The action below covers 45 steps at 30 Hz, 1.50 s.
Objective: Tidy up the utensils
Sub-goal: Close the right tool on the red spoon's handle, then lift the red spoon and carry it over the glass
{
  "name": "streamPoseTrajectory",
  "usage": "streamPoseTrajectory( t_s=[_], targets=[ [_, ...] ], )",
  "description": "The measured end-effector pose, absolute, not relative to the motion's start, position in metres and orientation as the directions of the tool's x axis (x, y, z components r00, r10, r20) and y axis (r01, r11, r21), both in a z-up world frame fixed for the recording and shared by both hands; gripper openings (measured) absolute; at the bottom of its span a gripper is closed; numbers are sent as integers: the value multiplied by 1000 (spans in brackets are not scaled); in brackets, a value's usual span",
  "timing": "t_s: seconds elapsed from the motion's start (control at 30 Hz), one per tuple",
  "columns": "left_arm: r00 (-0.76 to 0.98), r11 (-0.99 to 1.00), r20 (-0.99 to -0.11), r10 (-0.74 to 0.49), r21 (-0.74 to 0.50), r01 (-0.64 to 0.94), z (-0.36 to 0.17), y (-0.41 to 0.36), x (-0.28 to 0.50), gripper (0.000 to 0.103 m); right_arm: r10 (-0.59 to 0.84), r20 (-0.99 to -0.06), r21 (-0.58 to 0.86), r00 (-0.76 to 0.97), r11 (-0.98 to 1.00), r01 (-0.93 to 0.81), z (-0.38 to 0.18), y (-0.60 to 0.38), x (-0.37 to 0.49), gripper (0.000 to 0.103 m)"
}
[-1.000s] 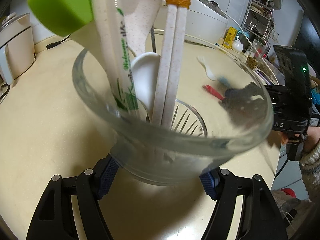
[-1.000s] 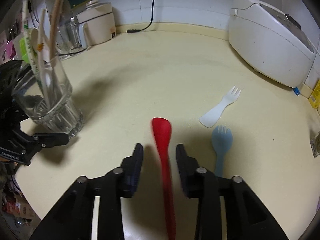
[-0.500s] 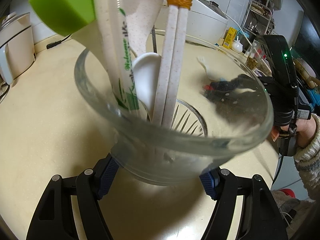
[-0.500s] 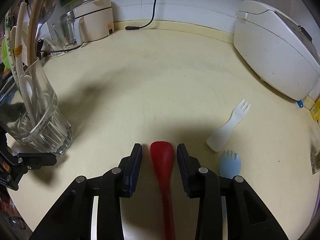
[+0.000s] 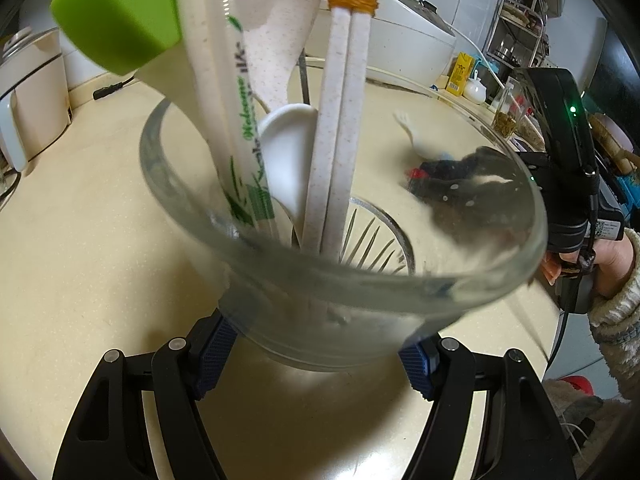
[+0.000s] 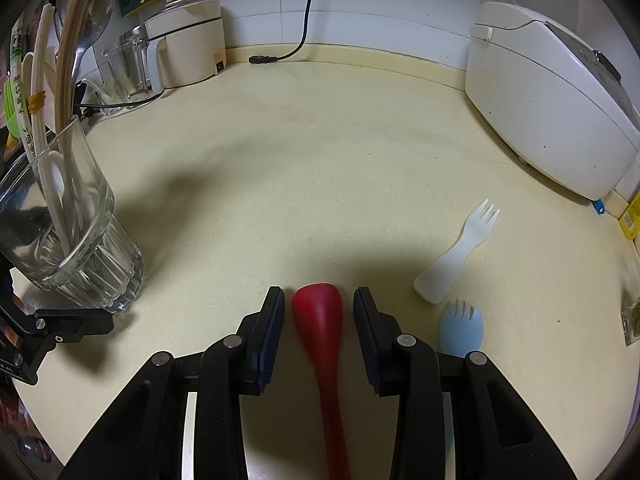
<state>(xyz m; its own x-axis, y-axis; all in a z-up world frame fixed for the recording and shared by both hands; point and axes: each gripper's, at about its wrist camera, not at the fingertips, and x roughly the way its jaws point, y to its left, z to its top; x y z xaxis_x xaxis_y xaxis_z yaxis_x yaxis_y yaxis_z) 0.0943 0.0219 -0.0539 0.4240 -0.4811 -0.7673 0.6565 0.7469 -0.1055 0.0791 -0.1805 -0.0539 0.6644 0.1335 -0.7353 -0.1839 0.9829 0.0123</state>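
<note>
At the far left my left gripper (image 5: pixel 320 356) is clamped on the base of the glass tumbler (image 6: pixel 76 248), its blue pads pressed against the glass walls on either side, and the tumbler stands on the cream tabletop (image 6: pixel 320 152). Inside the tumbler stand a pair of speckled chopsticks (image 5: pixel 336 128) bound with an orange band, a white spoon (image 5: pixel 290 152), a paper-wrapped utensil with green print and a green-capped piece, all leaning upward. Moving right, my right gripper (image 6: pixel 318 312) rests low over the tabletop with its jaws apart, and the red spoon (image 6: pixel 320 328) lies flat between them, its bowl pointing away from me, with a gap to each pad. Just right of that lies a blue spork (image 6: pixel 462 326), and beyond it a white spork (image 6: pixel 456 256). A white rice cooker (image 6: pixel 548 96) sits at the far right.
</note>
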Motion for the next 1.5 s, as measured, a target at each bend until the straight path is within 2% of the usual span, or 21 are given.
streamPoseTrajectory(
  t_s=[0.63,0.67,0.73,0.93,1.2,1.5],
  targets=[
    [424,747,-768,-480,-104,657,-54,19,94,75,147,-735,22,662,981,-194,-54,-181,78,36],
    [424,747,-768,-480,-104,657,-54,19,94,75,151,-734,21,662,979,-201,-54,-180,77,35],
    [425,747,-768,-479,-103,657,-54,20,94,75,168,-733,25,660,975,-220,-55,-178,75,25],
    [426,747,-768,-477,-100,657,-54,19,94,75,210,-726,80,655,971,-224,-55,-184,74,25],
    [429,749,-770,-473,-94,656,-54,16,93,75,224,-720,66,656,964,-256,-56,-176,65,25],
    [426,748,-768,-479,-103,655,-53,17,93,75,298,-685,181,665,954,-241,-55,-189,57,24]
  ],
)
